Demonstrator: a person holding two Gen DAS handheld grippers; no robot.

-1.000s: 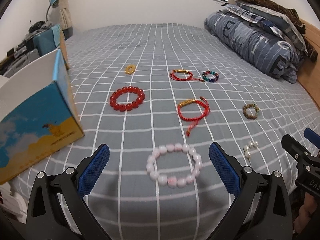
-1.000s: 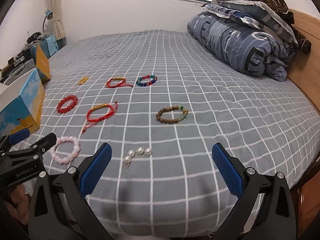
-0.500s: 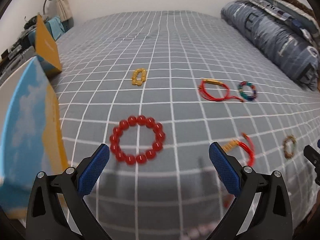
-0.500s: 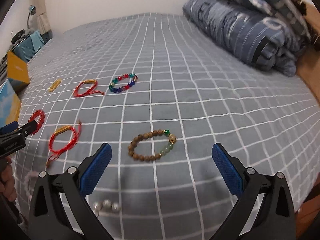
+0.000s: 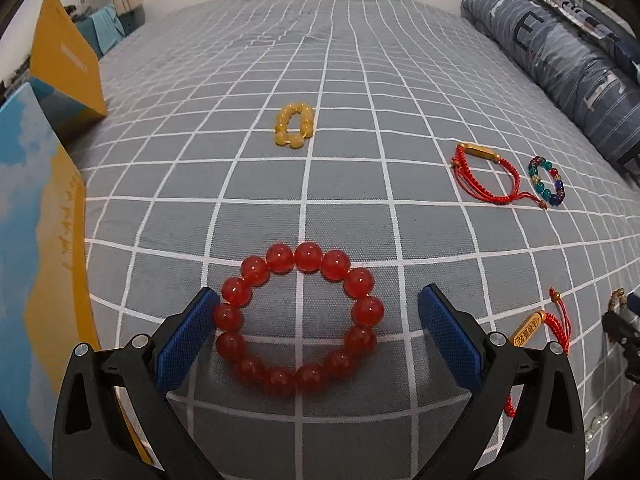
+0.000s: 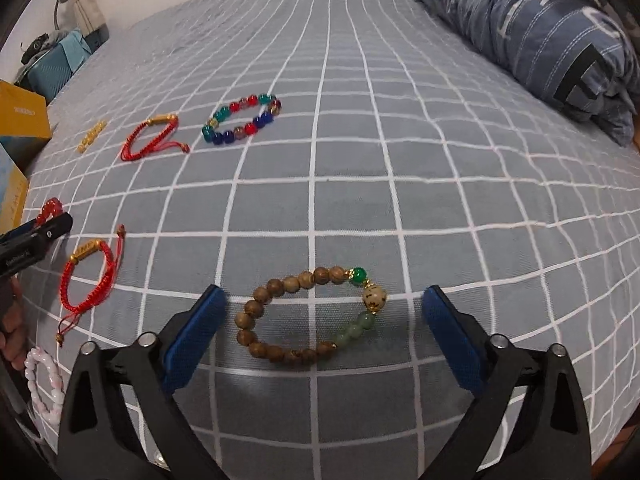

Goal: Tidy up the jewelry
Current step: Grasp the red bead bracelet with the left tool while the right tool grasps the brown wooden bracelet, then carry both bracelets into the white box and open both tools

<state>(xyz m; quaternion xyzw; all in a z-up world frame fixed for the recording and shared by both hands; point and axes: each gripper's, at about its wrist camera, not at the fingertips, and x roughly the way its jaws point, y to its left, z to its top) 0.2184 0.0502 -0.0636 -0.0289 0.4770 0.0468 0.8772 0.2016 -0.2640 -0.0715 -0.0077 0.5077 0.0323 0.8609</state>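
Observation:
My left gripper [image 5: 318, 320] is open, its blue pads either side of a red bead bracelet [image 5: 298, 318] lying flat on the bed. My right gripper [image 6: 322, 322] is open, straddling a brown wooden bead bracelet with green beads [image 6: 308, 316]. Other bracelets lie on the bed: a yellow bead one [image 5: 294, 124], a red cord one with a gold bar [image 5: 486, 174], a multicolour glass one [image 6: 242, 118], a second red cord one [image 6: 90, 280] and a pink one [image 6: 42, 380].
A blue and yellow box [image 5: 40, 280] stands at the left edge of the bed, with an orange box [image 5: 66, 62] behind it. A folded blue quilt [image 6: 540, 28] lies at the right. The grey checked bedsheet [image 6: 360, 160] stretches ahead.
Both grippers have moved forward and down over the bed. The left one passed the pink bracelet and now straddles the red one; the right one now straddles the wooden one.

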